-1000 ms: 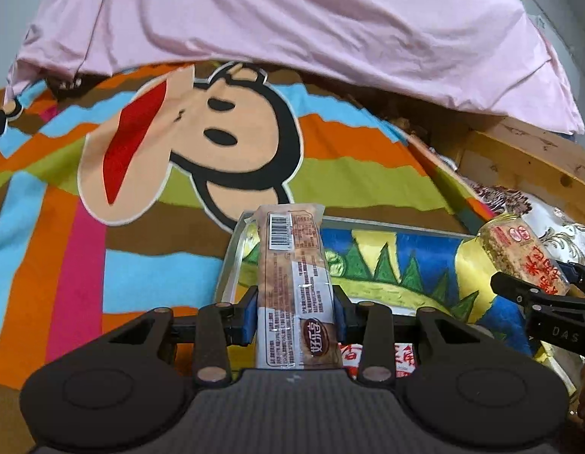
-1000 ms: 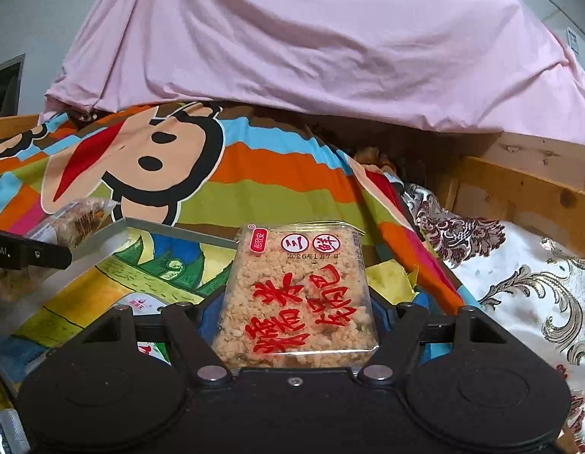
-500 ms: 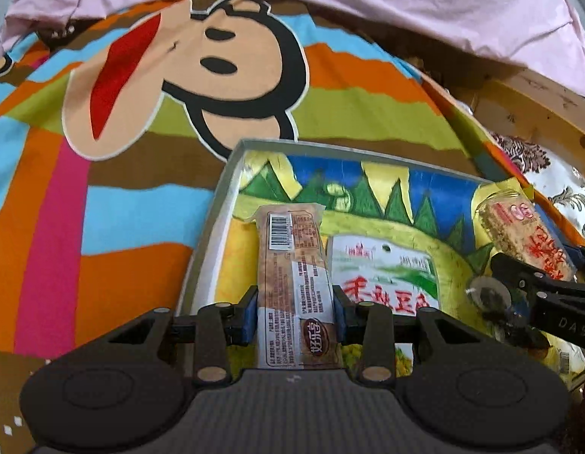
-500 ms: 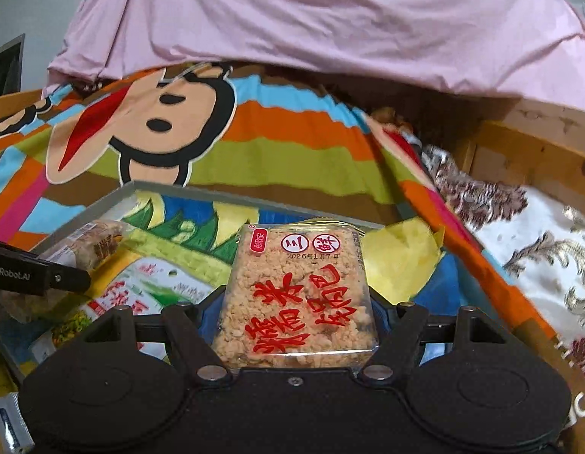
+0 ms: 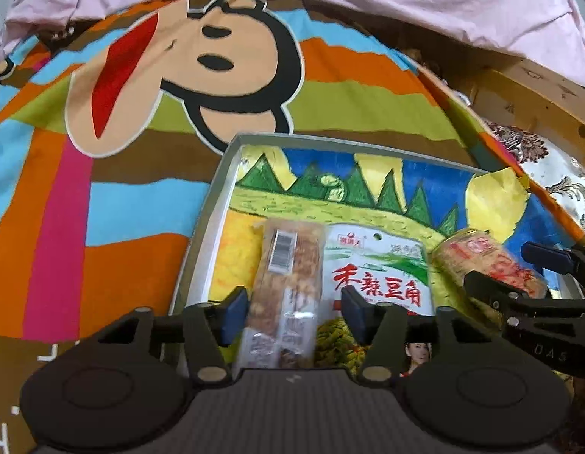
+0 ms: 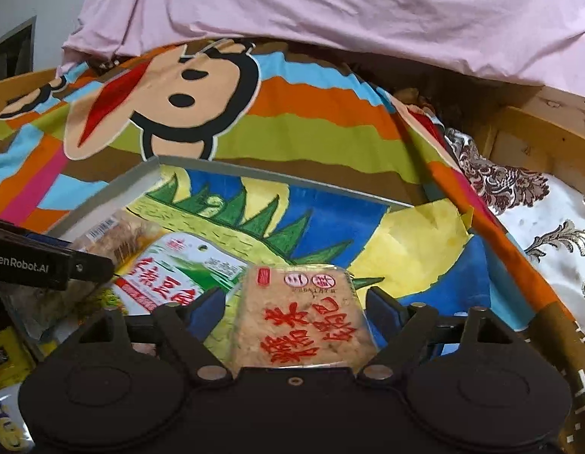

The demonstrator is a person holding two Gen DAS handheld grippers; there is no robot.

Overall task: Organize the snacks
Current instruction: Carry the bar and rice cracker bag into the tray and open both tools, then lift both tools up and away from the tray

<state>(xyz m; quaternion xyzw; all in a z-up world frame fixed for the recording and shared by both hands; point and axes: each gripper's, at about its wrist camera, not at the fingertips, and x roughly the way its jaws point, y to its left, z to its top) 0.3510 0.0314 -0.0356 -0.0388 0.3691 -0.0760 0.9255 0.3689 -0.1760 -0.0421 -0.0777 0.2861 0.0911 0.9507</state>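
A shallow tray (image 5: 201, 227) with a painted landscape bottom lies on the striped cartoon blanket; it also shows in the right wrist view (image 6: 141, 181). My left gripper (image 5: 292, 312) is open, its pads apart from the long brown snack bar (image 5: 288, 287), which rests in the tray's left part. My right gripper (image 6: 296, 312) is open around the square rice-cracker pack (image 6: 303, 321) with red characters, which lies in the tray; it also shows in the left wrist view (image 5: 485, 265). A green-and-white snack bag (image 5: 379, 272) lies between them.
The striped blanket (image 5: 103, 204) with a monkey face covers the bed. A pink sheet (image 6: 330, 11) is heaped behind. A wooden frame (image 6: 538, 140) and a brocade cloth (image 6: 549, 219) are at the right. Other snack packs (image 6: 4, 352) lie at the lower left.
Both grippers have lowered over the tray and opened. The snack bar and the rice-cracker pack, held a second ago, now lie loose between the spread jaws.
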